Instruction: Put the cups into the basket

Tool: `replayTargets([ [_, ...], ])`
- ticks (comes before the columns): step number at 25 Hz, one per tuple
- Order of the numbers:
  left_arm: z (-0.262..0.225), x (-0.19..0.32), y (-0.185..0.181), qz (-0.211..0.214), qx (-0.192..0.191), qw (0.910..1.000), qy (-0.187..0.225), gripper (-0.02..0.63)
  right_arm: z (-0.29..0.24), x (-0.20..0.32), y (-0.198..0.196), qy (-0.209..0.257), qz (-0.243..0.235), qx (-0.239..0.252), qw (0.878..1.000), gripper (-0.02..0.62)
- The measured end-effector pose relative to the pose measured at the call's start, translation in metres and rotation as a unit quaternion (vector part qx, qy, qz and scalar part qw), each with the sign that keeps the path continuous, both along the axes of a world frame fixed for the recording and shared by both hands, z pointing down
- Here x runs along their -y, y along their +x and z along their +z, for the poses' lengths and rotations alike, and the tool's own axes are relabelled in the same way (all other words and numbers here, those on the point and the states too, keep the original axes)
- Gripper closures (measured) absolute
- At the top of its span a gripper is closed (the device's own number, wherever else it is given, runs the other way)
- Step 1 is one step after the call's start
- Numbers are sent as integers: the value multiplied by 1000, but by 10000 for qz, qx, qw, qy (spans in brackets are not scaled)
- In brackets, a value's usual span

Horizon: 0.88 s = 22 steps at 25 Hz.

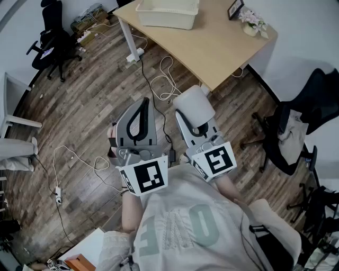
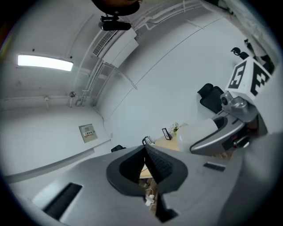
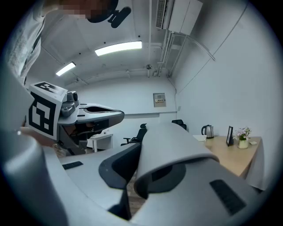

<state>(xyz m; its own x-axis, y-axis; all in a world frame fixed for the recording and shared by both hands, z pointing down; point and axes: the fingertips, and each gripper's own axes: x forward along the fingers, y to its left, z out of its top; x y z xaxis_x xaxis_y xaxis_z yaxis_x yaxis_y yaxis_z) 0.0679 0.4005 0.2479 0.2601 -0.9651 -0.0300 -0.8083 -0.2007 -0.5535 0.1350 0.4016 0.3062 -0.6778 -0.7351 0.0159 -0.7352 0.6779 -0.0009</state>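
Here, at the upper left of the head view, we see a black office chair (image 1: 48, 45) on the wood floor (image 1: 95, 90), and white cables (image 1: 79, 164) trail across the boards lower down. Just left of centre we hold the left tool (image 1: 142, 108) close to the chest, with its marker cube (image 1: 144, 177) facing the camera. In the left gripper view its jaws meet at the tips with nothing between them. Only a sliver of floor shows below the ribbed pads (image 2: 161, 165).

Along the top edge, a white basket (image 1: 159, 22) sits on the wooden surface (image 1: 222, 47), well apart from both tools. Just right of centre, the right tool (image 1: 197, 120) is clamped on a white cup (image 1: 194, 105), held up off the floor and near the surface's lower corner. In the right gripper view the cup fills the gap, and the jaws are drawn in narrow against its wall, the dark left pad touching its side.

Further right on the surface, a picture frame (image 1: 234, 9) and a small pot of flowers (image 1: 253, 21) stand near the far corner. At the right edge is another black chair (image 1: 310, 100) with a pale cloth (image 1: 291, 137) draped over it.
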Motion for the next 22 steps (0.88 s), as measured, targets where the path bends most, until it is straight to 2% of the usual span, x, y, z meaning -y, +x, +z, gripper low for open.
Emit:
replayTargets([
  [3,0,2,5,-43,-25,10000,-5,597,1,1,8,-23,-35,-3,10000,555],
  [8,-4,6,15,-203,149,9996,-131,597,4,0,28,-110,-139,84,9998,555],
  [14,7,11,15,-534,195,9980,-280,597,15,6,51,-268,-259,113,9992,555],
  [18,12,26,3,-602,198,9974,-347,597,19,22,50,-336,-205,115,9992,555],
  [22,21,59,-9,-493,147,9980,-362,597,21,53,36,-236,-101,-56,9997,555],
])
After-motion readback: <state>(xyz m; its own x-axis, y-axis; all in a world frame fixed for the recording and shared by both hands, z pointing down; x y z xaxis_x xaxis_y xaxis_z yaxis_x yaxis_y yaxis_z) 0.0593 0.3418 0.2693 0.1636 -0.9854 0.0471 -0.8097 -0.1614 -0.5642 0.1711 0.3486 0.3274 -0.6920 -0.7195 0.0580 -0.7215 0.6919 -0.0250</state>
